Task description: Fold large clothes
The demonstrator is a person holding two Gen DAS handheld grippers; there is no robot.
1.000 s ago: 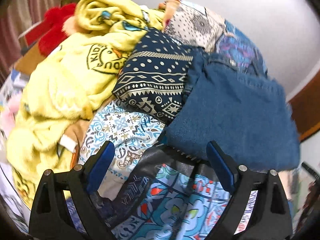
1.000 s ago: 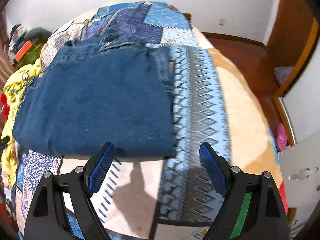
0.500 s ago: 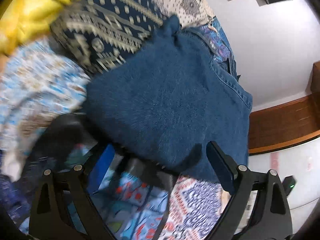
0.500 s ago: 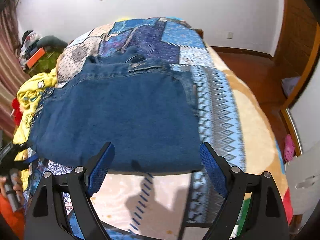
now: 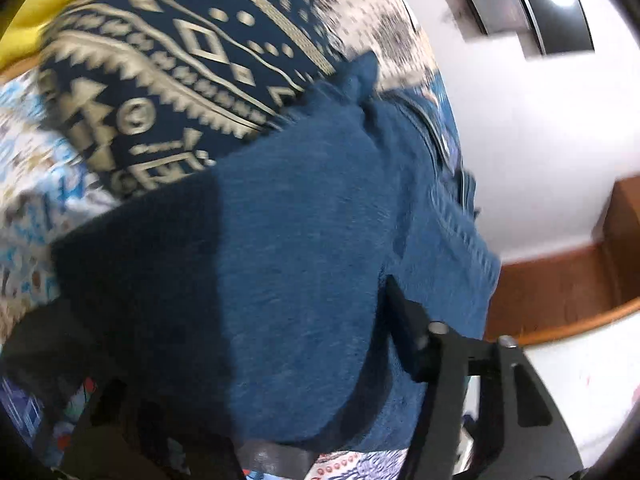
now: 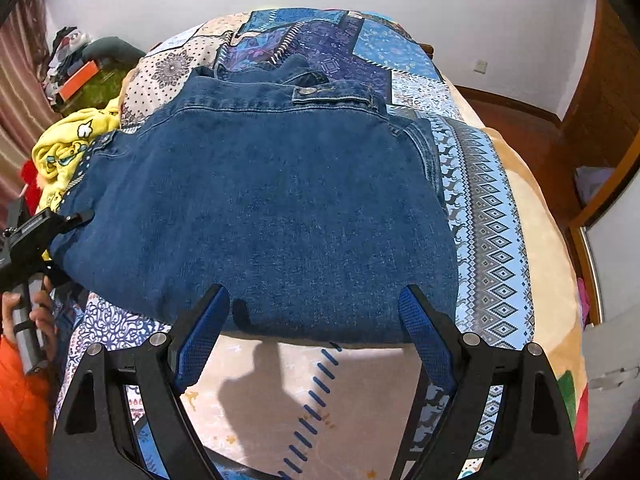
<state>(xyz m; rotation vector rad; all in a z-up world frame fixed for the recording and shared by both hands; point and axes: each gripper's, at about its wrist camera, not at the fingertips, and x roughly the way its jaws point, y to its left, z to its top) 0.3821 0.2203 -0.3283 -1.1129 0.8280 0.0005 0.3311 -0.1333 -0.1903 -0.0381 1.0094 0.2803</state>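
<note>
Folded blue jeans (image 6: 272,208) lie flat on the patterned bedspread (image 6: 496,216). My right gripper (image 6: 314,312) is open, its fingers just at the near folded edge of the jeans, holding nothing. My left gripper (image 5: 256,360) is open and pushed against the left edge of the jeans (image 5: 304,248); the denim bulges between its fingers, and the left finger is mostly in shadow. In the right wrist view the left gripper (image 6: 60,220) touches the jeans' left edge.
A navy patterned cloth (image 5: 172,72) and a yellow garment (image 6: 68,148) are piled left of the jeans. Clutter (image 6: 80,68) sits by the far wall. Wooden floor (image 6: 532,136) and a wooden frame (image 6: 600,184) lie to the right.
The left gripper swung right and closed in on the jeans' left edge, so denim now fills its view. The right gripper advanced to the near edge of the jeans.
</note>
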